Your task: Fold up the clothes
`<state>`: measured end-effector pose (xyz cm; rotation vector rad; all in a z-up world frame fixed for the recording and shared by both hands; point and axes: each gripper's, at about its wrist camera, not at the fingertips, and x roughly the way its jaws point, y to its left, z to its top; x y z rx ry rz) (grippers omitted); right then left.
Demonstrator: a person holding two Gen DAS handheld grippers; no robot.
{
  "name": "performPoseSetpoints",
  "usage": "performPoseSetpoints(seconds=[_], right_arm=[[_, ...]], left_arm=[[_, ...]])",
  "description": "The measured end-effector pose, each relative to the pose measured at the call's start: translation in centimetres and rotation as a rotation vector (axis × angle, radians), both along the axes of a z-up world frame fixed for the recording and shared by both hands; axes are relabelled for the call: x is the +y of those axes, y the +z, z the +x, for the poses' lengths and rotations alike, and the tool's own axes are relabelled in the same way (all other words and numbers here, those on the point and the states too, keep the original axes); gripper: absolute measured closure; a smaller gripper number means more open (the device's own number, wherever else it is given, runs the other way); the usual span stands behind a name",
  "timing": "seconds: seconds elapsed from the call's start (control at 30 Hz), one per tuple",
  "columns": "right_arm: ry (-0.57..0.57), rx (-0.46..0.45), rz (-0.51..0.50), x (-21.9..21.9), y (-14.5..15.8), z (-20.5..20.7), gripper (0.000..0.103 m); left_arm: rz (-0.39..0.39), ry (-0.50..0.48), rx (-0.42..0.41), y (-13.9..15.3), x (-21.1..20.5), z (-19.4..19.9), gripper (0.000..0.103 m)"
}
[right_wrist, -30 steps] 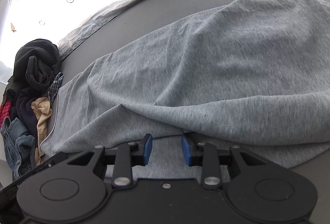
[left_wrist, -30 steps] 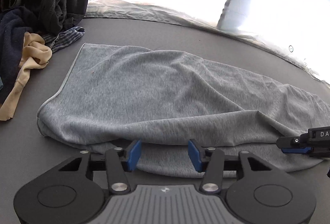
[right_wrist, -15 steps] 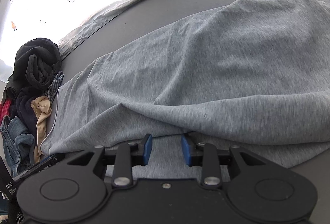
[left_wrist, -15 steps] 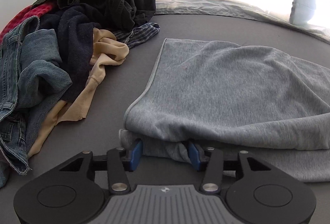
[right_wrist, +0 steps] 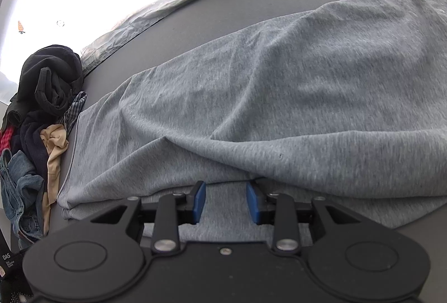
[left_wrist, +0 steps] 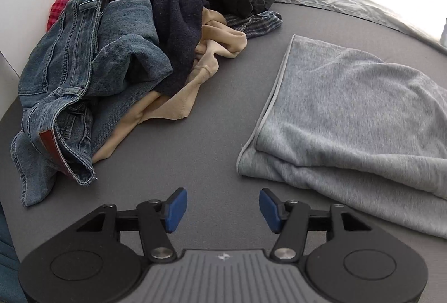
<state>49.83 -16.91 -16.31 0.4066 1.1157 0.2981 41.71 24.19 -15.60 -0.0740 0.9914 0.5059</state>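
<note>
Lying folded lengthwise on the grey counter (left_wrist: 212,96), one grey knit garment (left_wrist: 349,113): soft, light, floppy; best pinched at hem corners. Left gripper (left_wrist: 220,206) jaws just opened, wide, empty. Right gripper (right_wrist: 225,201) jaws narrow astride its near fold; grip unclear. One unsorted pile (left_wrist: 134,32) beside.

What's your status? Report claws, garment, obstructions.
Left claw open, jaws just widened, over bare mat. Right claw at grey garment edge, grip unclear. Laundry pile lies apart.
</note>
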Motion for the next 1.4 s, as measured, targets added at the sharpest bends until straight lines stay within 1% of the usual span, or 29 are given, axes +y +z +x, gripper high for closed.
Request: performPoseSetpoints(seconds=[0.03, 0.07, 0.13, 0.2, 0.27, 0.33, 0.37, 0.4, 0.43, 0.47, 0.5, 0.53, 0.6, 0.63, 0.67, 0.73, 0.77, 0.8, 0.9, 0.97, 1.03, 1.07, 1.17, 1.23, 1.3, 1.4], right_arm=[[0.010, -0.004, -0.007, 0.2, 0.1, 0.0, 0.067], [0.020, -0.009, -0.015, 0.3, 0.1, 0.0, 0.066], [0.039, -0.017, -0.030, 0.7, 0.2, -0.1, 0.063], [0.062, -0.028, -0.052, 1.0, 0.3, -0.1, 0.062], [0.094, -0.037, -0.079, 1.4, 0.5, -0.2, 0.062], [0.136, -0.049, -0.137, 1.5, 1.0, -0.5, 0.059], [0.147, -0.071, -0.190, 1.3, 1.4, -1.0, 0.058], [0.155, -0.109, -0.257, 0.8, 1.9, -1.7, 0.054], [0.163, -0.148, -0.330, 0.1, 2.4, -2.6, 0.047], [0.165, -0.183, -0.403, -0.3, 2.8, -3.5, 0.043], [0.157, -0.213, -0.489, -1.0, 3.1, -4.5, 0.035], [0.145, -0.242, -0.579, -1.8, 3.2, -5.5, 0.029], [0.110, -0.256, -0.741, -3.3, 2.8, -6.9, 0.025], [0.089, -0.243, -0.799, -4.2, 2.2, -7.3, 0.022], [0.073, -0.219, -0.830, -5.1, 1.6, -7.5, 0.021], [0.045, -0.188, -0.836, -6.6, 0.7, -7.3, 0.021], [0.032, -0.174, -0.836, -7.3, 0.2, -7.2, 0.019], [0.010, -0.183, -0.835, -7.8, 0.2, -7.0, 0.017], [-0.038, -0.224, -0.852, -8.4, 0.9, -5.9, 0.017], [-0.047, -0.248, -0.860, -8.6, 1.1, -5.0, 0.017], [-0.051, -0.264, -0.864, -8.7, 1.2, -4.1, 0.017], [-0.062, -0.273, -0.866, -8.9, 1.3, -3.6, 0.017], [-0.146, -0.309, -0.899, -9.8, 1.9, -2.7, 0.017], [-0.197, -0.315, -0.909, -10.4, 2.4, -2.6, 0.017], [-0.170, -0.308, -0.897, -10.6, 2.5, -3.1, 0.016], [-0.061, -0.309, -0.899, -9.7, 2.1, -5.0, 0.016]], left_arm=[[-0.024, -0.026, -0.035, 0.5, -0.5, 0.4, 0.042], [-0.039, -0.052, -0.065, 1.0, -1.1, 0.8, 0.037], [-0.095, -0.103, -0.136, 1.7, -2.5, 1.9, 0.029], [-0.177, -0.115, -0.182, 1.9, -3.5, 3.4, 0.028], [-0.234, -0.081, -0.188, 1.0, -3.7, 4.9, 0.028], [-0.242, -0.029, -0.139, -0.3, -3.8, 6.1, 0.028], [-0.243, -0.003, -0.113, -1.0, -3.7, 6.7, 0.028], [-0.234, 0.019, -0.082, -1.9, -3.5, 7.0, 0.028], [-0.222, 0.023, -0.062, -2.3, -3.4, 7.1, 0.028], [-0.194, 0.019, -0.042, -2.9, -3.3, 6.9, 0.028], [-0.165, 0.010, -0.024, -3.3, -3.3, 6.8, 0.028], [-0.135, -0.017, -0.021, -3.3, -3.6, 6.5, 0.026], [-0.112, -0.037, -0.022, -3.4, -3.8, 6.2, 0.022], [-0.114, -0.030, -0.020, -3.4, -3.7, 6.1, 0.020], [-0.117, -0.020, -0.019, -3.4, -3.6, 6.1, 0.018], [-0.154, 0.029, -0.015, -3.6, -3.0, 6.1, 0.013], [-0.163, 0.039, -0.011, -3.6, -2.8, 6.1, 0.012], [-0.159, 0.034, -0.002, -3.5, -2.7, 6.2, 0.012], [-0.146, 0.036, 0.005, -3.5, -2.8, 6.3, 0.010], [-0.154, 0.058, 0.006, -3.7, -2.6, 6.2, 0.004], [-0.179, 0.086, 0.004, -3.9, -2.0, 6.3, 0.003], [-0.174, 0.082, 0.006, -3.9, -2.0, 6.3, 0.002], [-0.154, 0.079, 0.006, -4.0, -2.2, 6.4, 0.001], [-0.148, 0.081, 0.006, -4.0, -2.2, 6.4, 0.001], [-0.154, 0.088, 0.003, -4.1, -2.1, 6.4, 0.000], [-0.162, 0.100, 0.000, -4.2, -2.0, 6.4, 0.000]])
